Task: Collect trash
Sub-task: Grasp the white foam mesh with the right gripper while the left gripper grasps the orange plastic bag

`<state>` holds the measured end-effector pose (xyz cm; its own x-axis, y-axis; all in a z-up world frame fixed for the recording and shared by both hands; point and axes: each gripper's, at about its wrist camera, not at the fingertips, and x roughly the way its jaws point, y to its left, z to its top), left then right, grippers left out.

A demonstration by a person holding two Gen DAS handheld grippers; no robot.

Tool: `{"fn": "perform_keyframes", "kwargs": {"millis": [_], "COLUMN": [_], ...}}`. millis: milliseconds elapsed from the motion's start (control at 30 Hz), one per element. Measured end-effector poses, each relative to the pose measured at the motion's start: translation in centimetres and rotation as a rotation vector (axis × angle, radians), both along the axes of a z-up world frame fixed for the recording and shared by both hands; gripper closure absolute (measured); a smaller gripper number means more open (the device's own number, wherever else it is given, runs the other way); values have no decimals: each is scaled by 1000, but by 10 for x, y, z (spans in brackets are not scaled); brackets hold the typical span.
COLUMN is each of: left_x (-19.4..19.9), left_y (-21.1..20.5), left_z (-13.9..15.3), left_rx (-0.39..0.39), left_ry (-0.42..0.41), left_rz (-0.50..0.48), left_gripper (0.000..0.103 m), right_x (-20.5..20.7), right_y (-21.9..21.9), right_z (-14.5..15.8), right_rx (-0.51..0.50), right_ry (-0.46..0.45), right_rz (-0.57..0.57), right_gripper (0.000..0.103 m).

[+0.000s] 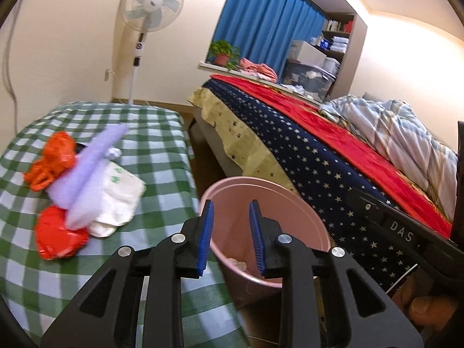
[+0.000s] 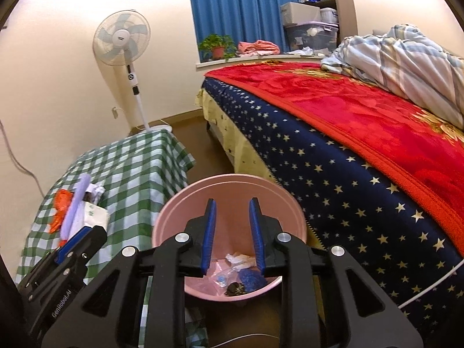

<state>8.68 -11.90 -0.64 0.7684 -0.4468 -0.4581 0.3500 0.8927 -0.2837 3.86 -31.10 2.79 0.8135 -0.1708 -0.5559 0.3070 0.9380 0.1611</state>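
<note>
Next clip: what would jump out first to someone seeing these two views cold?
Probably the pink bin on the floor between the checked table and the bed, with scraps already lying at its bottom. Next, the bright pile on the table: orange bags, a lilac bag and a white bag. Both grippers, left and right, are open and empty above the bin.

Pink waste bin [image 2: 232, 191]: round, upright, on the floor between checked table and bed, holding white tissue [image 2: 239, 259], clear wrapper, blue and dark scraps. Table trash, left: orange bags [image 1: 55, 156], lilac bag [image 1: 87, 174], white printed bag [image 1: 119, 191], heaped together.
</note>
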Motion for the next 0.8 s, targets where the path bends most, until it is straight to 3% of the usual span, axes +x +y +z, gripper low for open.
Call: {"fn": "perform_keyframes", "kwargs": {"millis": [467,800], "left_x": [-9,-3], "left_y": [89,149], "left_z": [5,-1], "left_rx": [23,42], "left_ry": [-1,3], "left_rz": [201,392], "left_gripper": [78,86], "right_x": [16,49], "right_y": [84,134], "right_z": [0,-18], "right_rx": [69,127], "right_ry": [-33,-21], "right_rz": [189,326], "right_gripper": [79,79]}}
